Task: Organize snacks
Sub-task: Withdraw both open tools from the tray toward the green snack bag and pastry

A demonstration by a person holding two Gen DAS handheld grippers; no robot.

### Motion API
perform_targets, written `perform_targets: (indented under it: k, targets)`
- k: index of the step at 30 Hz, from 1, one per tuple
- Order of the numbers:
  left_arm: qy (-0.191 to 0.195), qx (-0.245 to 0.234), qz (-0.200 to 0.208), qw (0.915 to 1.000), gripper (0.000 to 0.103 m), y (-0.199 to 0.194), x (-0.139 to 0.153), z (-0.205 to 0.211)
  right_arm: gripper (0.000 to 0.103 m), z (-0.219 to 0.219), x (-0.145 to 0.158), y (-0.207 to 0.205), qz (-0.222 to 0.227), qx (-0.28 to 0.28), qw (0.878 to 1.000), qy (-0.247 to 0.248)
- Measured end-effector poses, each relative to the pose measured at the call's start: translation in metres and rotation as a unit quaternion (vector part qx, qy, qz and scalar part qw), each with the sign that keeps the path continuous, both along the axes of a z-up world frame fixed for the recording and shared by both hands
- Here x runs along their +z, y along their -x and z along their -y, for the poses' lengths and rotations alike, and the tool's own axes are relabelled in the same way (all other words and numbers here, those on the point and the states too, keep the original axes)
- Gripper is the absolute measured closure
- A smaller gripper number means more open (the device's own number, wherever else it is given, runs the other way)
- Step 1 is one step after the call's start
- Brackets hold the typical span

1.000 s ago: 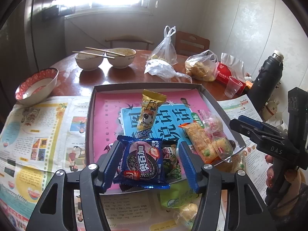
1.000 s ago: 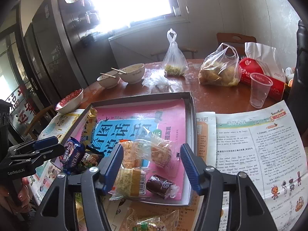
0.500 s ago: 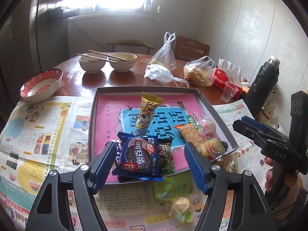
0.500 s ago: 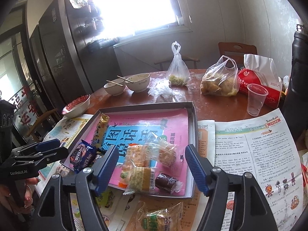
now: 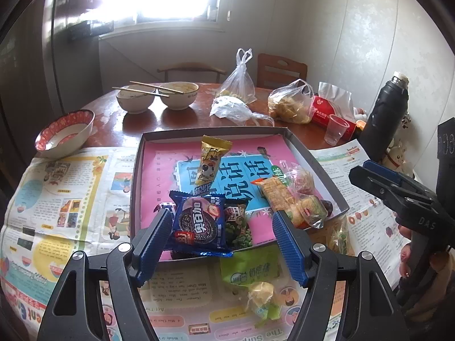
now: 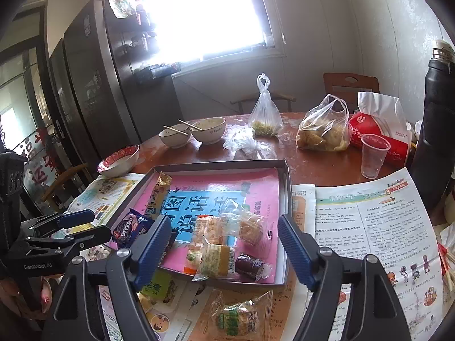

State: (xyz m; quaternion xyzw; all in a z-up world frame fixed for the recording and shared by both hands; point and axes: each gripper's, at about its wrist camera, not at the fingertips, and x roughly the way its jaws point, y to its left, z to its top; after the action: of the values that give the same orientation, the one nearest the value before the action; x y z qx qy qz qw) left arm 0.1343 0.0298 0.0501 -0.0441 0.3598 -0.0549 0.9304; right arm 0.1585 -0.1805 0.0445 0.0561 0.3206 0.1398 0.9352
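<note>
A grey tray (image 5: 137, 176) (image 6: 286, 187) with a pink and blue liner holds several snacks: a blue cookie pack (image 5: 199, 223) (image 6: 129, 228), a gold bar (image 5: 210, 159) (image 6: 156, 196), and clear cracker packs (image 5: 290, 199) (image 6: 227, 227). A green packet (image 5: 250, 268) and a small yellow sweet (image 5: 260, 292) lie on the newspaper in front of the tray. Another clear snack pack (image 6: 237, 316) lies below the tray's front edge. My left gripper (image 5: 221, 247) is open and empty above the tray's near edge. My right gripper (image 6: 224, 253) is open and empty above the tray's front right.
Newspapers (image 5: 65, 196) (image 6: 369, 227) cover the near part of the round wooden table. Behind stand bowls with chopsticks (image 5: 156, 96), a red-rimmed bowl (image 5: 65, 133), plastic bags (image 5: 290, 105), a tissue pack (image 6: 378, 133), a plastic cup (image 6: 372, 156) and a black flask (image 5: 386, 116).
Both grippers have pulled back and up from the tray, still open. The snacks in the tray have not moved.
</note>
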Motion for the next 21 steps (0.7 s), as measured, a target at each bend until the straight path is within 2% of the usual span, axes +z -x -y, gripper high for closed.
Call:
perform_targets:
  k: [13,17,21]
  targets:
    - [-0.018,-0.001,0.01,0.9998,0.028,0.012,0.007,0.009,0.016,-0.005,0.01,0.017,0.023,-0.002,1.0,0.019]
    - [-0.022,-0.002,0.009,0.9997,0.028,0.016,0.005,0.012,0.015,-0.006,0.012,0.023,0.031,-0.01,0.999,0.034]
    - [-0.02,-0.007,0.004,0.9998,0.028,0.02,0.002,0.014,0.015,-0.004,0.014,0.029,0.034,-0.006,0.999,0.028]
